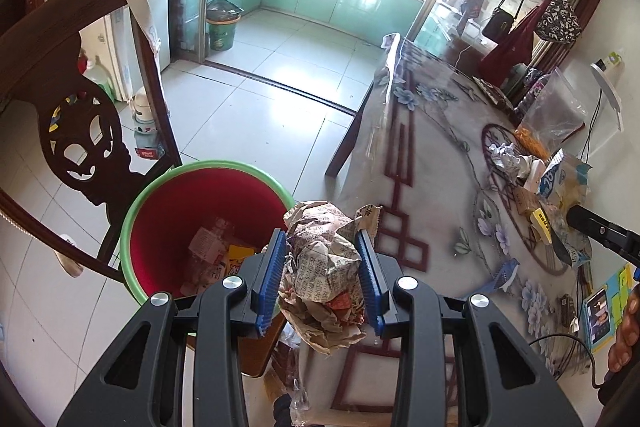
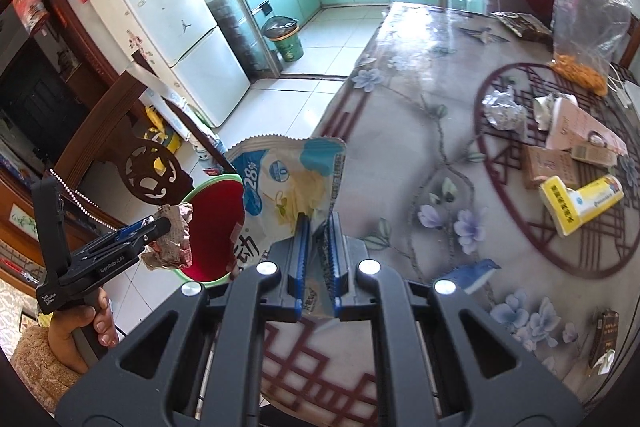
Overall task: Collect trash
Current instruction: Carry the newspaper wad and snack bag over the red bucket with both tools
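My left gripper [image 1: 322,267] is shut on a crumpled brown paper wrapper [image 1: 320,279], held at the table edge just right of the red bin with a green rim [image 1: 200,227]; the bin holds several wrappers. The left gripper also shows in the right wrist view [image 2: 160,227] with the wrapper [image 2: 172,243] beside the bin [image 2: 216,211]. My right gripper [image 2: 318,251] is shut on a blue-and-white snack bag [image 2: 288,187], held above the table's near left edge. That bag shows in the left wrist view [image 1: 560,179].
On the flowered tablecloth [image 2: 400,107] lie crumpled foil [image 2: 502,109], a brown box [image 2: 550,167], a yellow box [image 2: 576,203], a pink paper [image 2: 576,127] and a clear bag of orange snacks [image 2: 580,39]. A dark wooden chair [image 1: 72,115] stands left of the bin. A phone [image 1: 598,315] lies near the right edge.
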A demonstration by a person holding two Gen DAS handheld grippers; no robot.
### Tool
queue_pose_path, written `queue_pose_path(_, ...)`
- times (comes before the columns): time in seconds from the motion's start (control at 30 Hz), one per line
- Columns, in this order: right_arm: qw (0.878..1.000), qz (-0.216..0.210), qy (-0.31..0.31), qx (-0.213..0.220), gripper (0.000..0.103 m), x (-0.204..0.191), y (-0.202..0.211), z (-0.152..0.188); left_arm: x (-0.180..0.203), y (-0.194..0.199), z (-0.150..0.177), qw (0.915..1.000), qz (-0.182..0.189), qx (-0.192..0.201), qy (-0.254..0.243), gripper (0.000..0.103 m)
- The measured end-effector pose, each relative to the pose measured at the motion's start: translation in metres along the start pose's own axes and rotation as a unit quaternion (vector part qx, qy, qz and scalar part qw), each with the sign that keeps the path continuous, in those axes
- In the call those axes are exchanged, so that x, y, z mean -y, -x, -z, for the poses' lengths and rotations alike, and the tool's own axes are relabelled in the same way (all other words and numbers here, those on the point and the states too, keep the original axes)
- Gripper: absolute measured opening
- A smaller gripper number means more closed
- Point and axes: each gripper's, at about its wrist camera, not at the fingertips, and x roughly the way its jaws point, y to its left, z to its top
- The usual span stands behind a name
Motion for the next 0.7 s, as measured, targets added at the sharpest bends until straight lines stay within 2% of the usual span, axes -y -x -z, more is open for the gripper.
queue_pose_path(0.7,0.994,-0.037,0.089,-0.047,0.01,-0.078,-0.057,-0.018,-0.043,-0.012,-0.004,0.9984,-0.02,-0.015,0.05,0.033)
